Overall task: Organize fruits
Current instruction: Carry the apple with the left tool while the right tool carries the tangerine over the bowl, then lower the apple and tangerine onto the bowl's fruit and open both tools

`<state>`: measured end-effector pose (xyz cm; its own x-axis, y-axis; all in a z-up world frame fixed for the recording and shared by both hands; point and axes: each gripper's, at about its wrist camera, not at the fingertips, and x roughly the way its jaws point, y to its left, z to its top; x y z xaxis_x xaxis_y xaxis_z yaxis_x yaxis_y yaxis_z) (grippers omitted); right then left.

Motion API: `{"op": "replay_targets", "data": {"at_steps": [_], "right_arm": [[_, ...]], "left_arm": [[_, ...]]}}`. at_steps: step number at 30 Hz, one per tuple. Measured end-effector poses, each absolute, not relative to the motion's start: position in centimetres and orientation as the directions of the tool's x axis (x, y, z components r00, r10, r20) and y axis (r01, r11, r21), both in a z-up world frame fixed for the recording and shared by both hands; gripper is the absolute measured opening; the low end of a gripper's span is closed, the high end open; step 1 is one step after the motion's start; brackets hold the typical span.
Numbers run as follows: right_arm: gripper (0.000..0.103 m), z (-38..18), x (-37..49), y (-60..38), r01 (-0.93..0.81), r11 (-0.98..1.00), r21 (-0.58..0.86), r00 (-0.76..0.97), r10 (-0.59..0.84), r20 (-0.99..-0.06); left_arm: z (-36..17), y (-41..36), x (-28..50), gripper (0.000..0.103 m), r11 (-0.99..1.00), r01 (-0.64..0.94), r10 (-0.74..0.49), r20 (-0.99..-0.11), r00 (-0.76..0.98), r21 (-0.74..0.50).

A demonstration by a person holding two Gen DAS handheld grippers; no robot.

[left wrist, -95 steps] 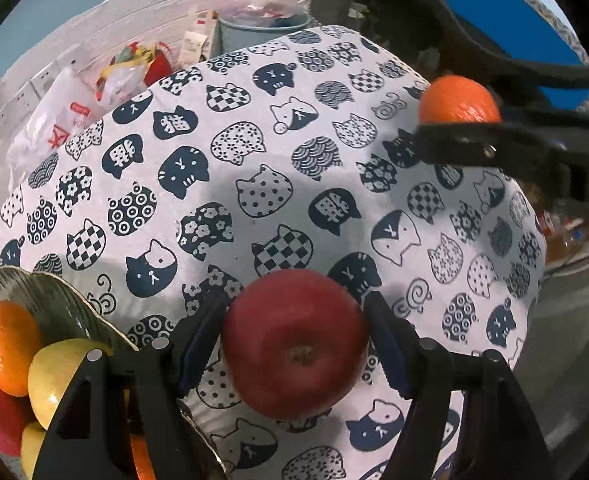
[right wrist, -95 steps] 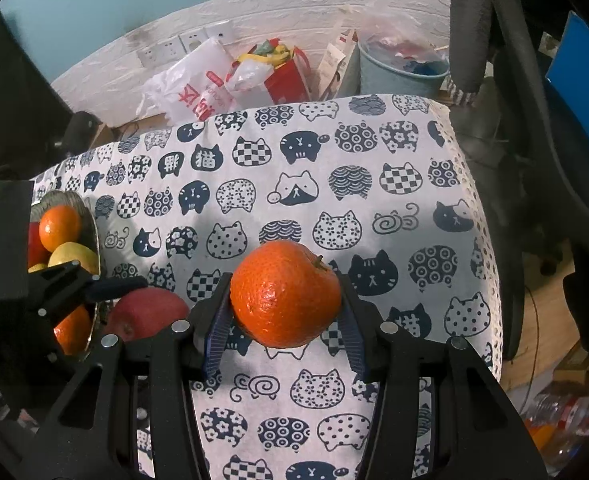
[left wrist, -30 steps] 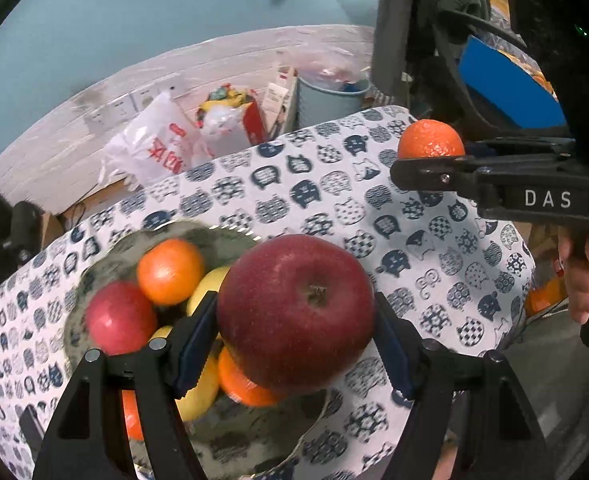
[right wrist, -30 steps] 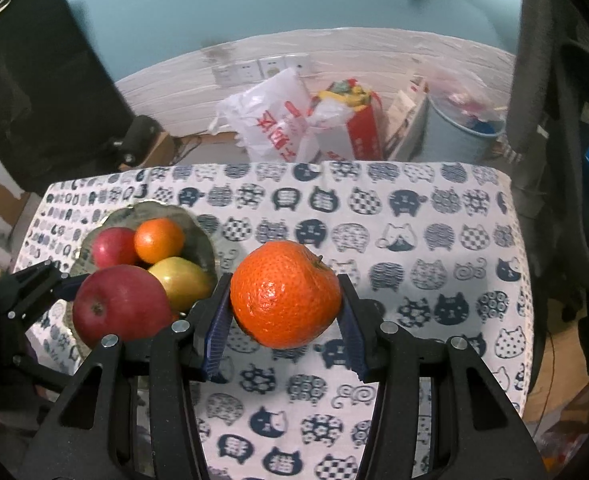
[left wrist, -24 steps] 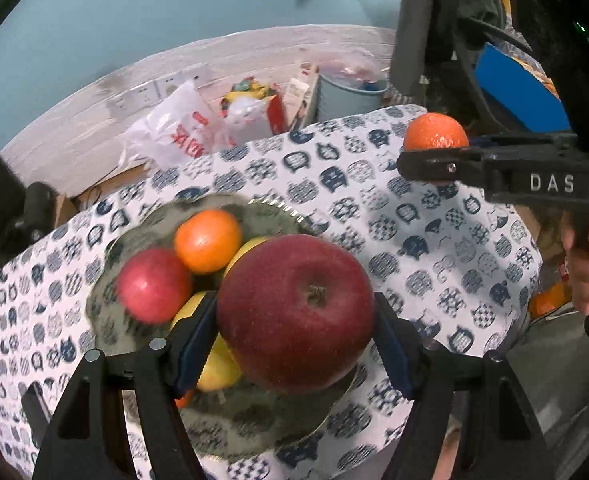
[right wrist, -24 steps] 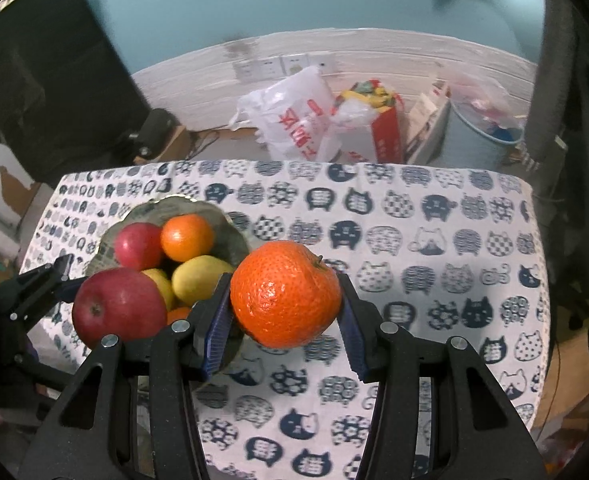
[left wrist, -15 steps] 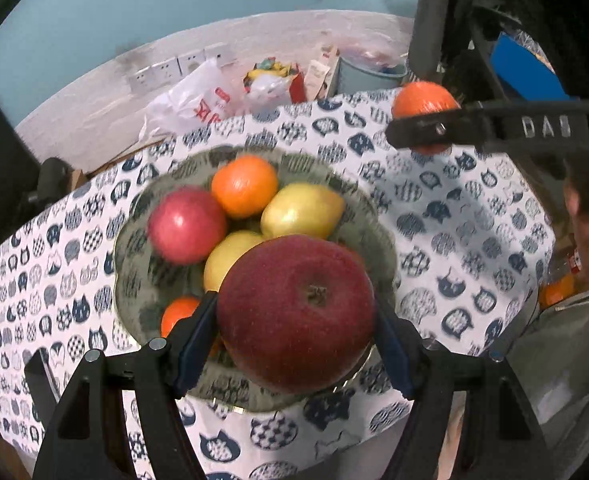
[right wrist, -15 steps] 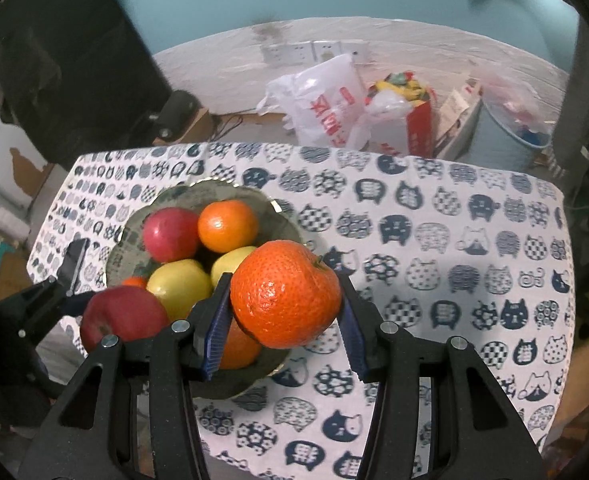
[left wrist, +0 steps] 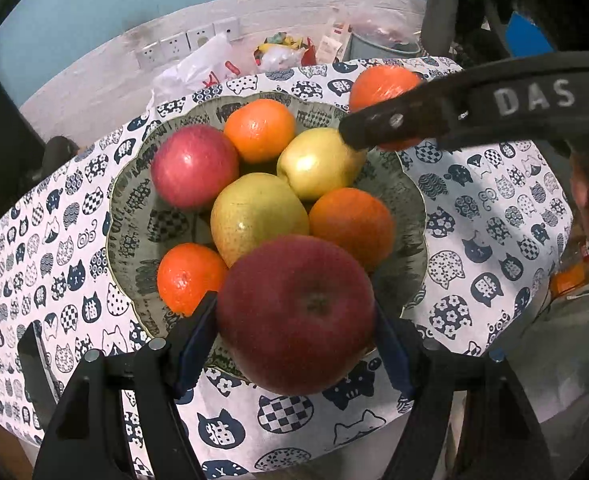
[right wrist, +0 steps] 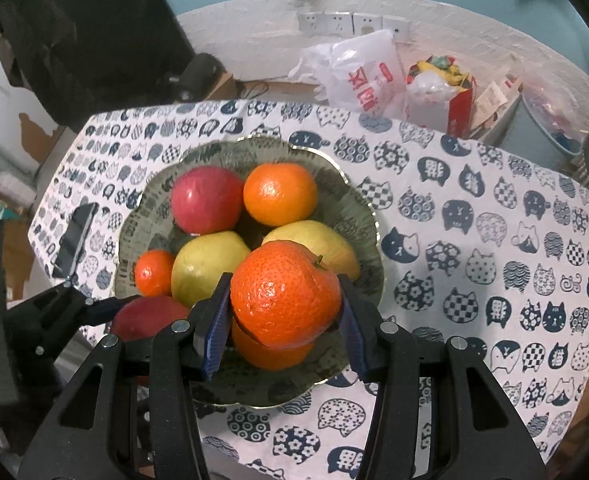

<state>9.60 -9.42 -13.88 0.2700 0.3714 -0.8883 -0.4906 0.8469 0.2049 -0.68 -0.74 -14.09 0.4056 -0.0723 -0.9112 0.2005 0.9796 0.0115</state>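
You've carried both fruits from the bare cloth to the bowl (left wrist: pixel 414 208): your left gripper (left wrist: pixel 296 320) brings the red apple (left wrist: pixel 296 314) over its lower rim, and your right gripper (right wrist: pixel 284 312) brings the orange (right wrist: pixel 285 294) over the piled fruit, now frame centre.

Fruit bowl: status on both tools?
Left tool shut on red apple; right tool shut on orange. Both above the bowl, already piled with fruit. Little bare room inside.

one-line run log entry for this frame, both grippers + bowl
left gripper: shut on red apple | right gripper: shut on orange | both over fruit bowl | bowl: fruit already inside | neither released
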Motion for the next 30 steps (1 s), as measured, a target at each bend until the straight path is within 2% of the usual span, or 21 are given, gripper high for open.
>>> {"op": "replay_targets", "data": {"at_steps": [3,6,8,13,30], "right_arm": [[0.049,-14.7,9.6,-9.2,-0.49,0.847,0.206,0.254,0.365,-0.896],[0.049,-15.4,9.7,-9.1,-0.489,0.849,0.203,0.24,0.354,-0.904],[0.049,-15.8,9.7,-9.0,-0.487,0.85,0.202,0.233,0.35,-0.907],[0.049,-16.3,9.6,-8.9,-0.49,0.846,0.209,0.219,0.352,-0.91],[0.049,-17.4,10.0,-7.8,-0.466,0.839,0.281,0.165,0.394,-0.904]], "left_arm": [[-14.6,-1.0,-0.8,0.076,0.979,0.201,-0.064,-0.91,0.409,0.022],[-15.6,-1.0,-0.5,0.078,0.981,0.192,-0.071,-0.92,0.387,0.005],[-16.4,-0.9,-0.3,0.083,0.984,0.175,-0.062,-0.929,0.365,0.003],[-17.1,-0.9,-0.2,0.086,0.987,0.161,-0.053,-0.938,0.344,0.003],[-16.2,-0.7,-1.0,0.086,0.991,0.136,-0.062,-0.938,0.34,-0.016]]}}
